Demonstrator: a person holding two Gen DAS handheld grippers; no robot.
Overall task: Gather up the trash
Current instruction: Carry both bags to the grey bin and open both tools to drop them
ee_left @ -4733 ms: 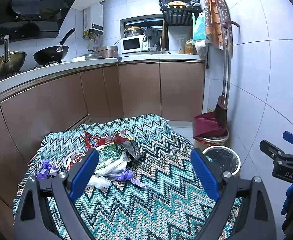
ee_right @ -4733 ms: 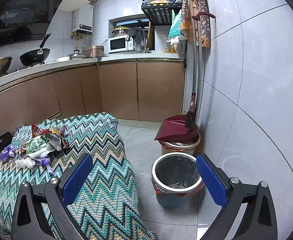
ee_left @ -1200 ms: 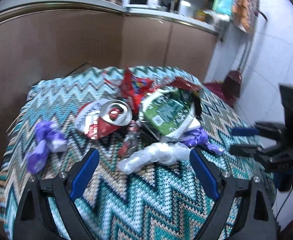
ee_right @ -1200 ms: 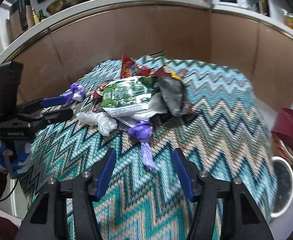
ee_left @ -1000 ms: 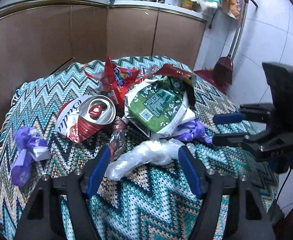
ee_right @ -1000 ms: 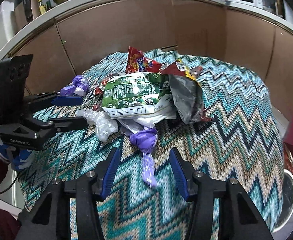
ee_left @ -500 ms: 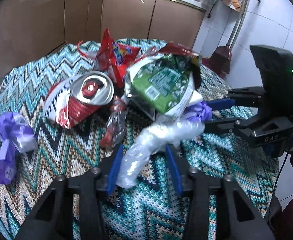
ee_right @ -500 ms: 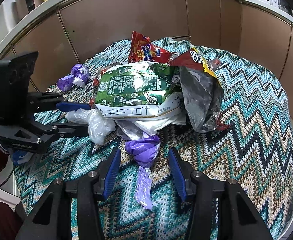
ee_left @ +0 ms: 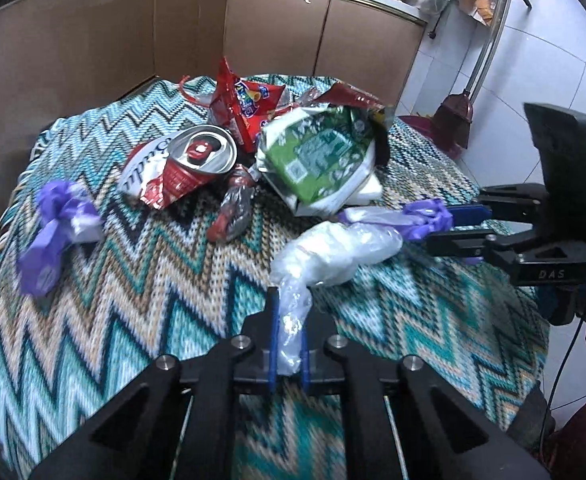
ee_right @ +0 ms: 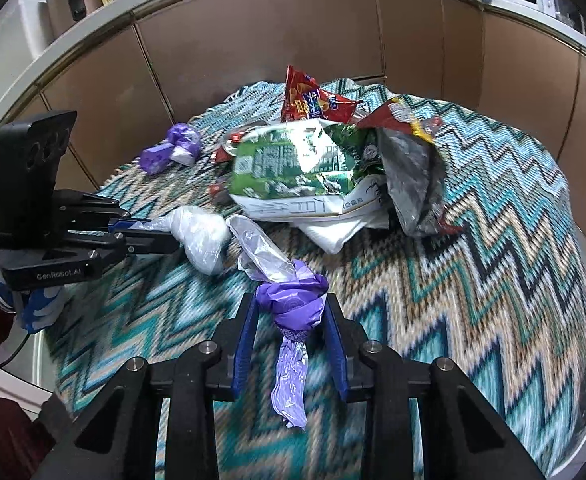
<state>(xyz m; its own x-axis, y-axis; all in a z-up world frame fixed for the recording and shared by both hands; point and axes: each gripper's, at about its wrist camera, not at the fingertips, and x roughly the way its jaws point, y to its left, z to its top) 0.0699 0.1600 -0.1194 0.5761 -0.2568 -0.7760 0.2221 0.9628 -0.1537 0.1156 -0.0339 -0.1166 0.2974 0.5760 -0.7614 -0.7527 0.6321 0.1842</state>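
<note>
- Knitted zigzag blanket (ee_left: 141, 280), teal and tan, covers the table where all the trash I am collecting lies heaped toward the far side.
- Green-and-white food bag (ee_right: 293, 168) is the largest piece, crumpled on top of the pile, with a red snack packet (ee_left: 249, 104) standing behind it and a torn foil wrapper (ee_right: 413, 184) at its right; these look light and crinkly, best taken by a loose edge.
- Crushed red drink can (ee_left: 193, 160) lies on its side left of the green bag, lid toward me; I judge it stiff enough to pinch across the rim.
- Clear plastic bag (ee_left: 333, 252), twisted into a soft bundle, lies at the near edge of the pile; my left gripper (ee_left: 289, 344) is pressed together on its thin tail, which looks slippery and apt to stretch.
- Purple knotted bag (ee_right: 293, 304) sits just beside the clear one; my right gripper (ee_right: 289, 320) has its fingers against both sides of the knot, pinching it, the limp tail hanging toward me. The knot seems the firmest hold.
- Second purple bag (ee_left: 53, 220) lies well apart at the blanket's left edge, untouched.
</note>
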